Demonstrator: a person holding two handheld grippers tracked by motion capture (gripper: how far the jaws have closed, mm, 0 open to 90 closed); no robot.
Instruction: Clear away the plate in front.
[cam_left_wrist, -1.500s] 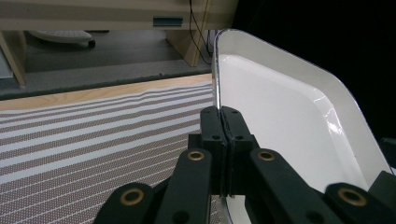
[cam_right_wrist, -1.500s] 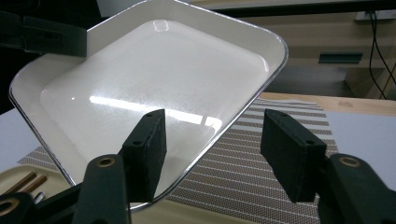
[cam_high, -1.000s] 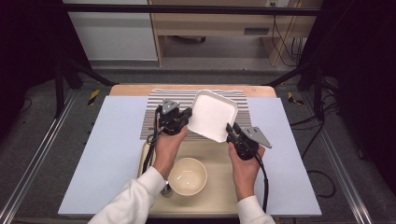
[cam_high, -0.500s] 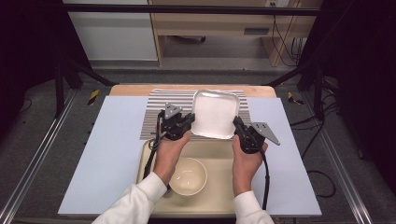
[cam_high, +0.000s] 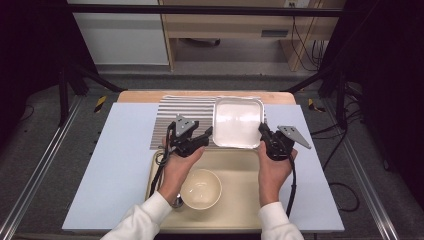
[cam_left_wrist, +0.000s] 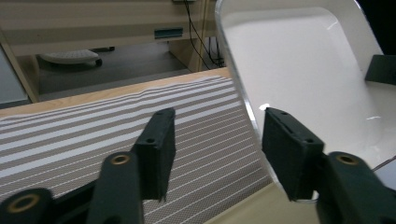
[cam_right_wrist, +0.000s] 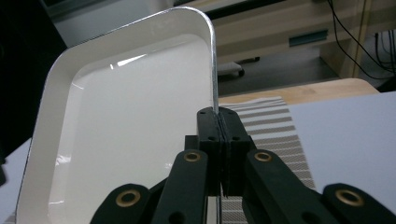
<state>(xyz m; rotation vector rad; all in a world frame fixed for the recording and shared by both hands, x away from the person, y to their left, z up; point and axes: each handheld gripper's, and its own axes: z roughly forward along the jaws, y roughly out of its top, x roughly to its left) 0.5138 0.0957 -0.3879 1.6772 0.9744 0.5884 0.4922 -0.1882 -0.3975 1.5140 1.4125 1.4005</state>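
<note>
We have the white square plate (cam_high: 238, 122) off the tan tray (cam_high: 240, 210) and over the striped mat (cam_high: 181, 114), not yet set flat. Our right gripper (cam_right_wrist: 218, 122) clamps its right rim. Our left gripper (cam_left_wrist: 212, 140) has just opened, its jaws straddling the left rim without pressing; the bowl (cam_high: 201, 188) remains on the tray.

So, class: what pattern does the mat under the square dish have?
The mat has grey and white stripes, clearest in the left gripper view.
</note>
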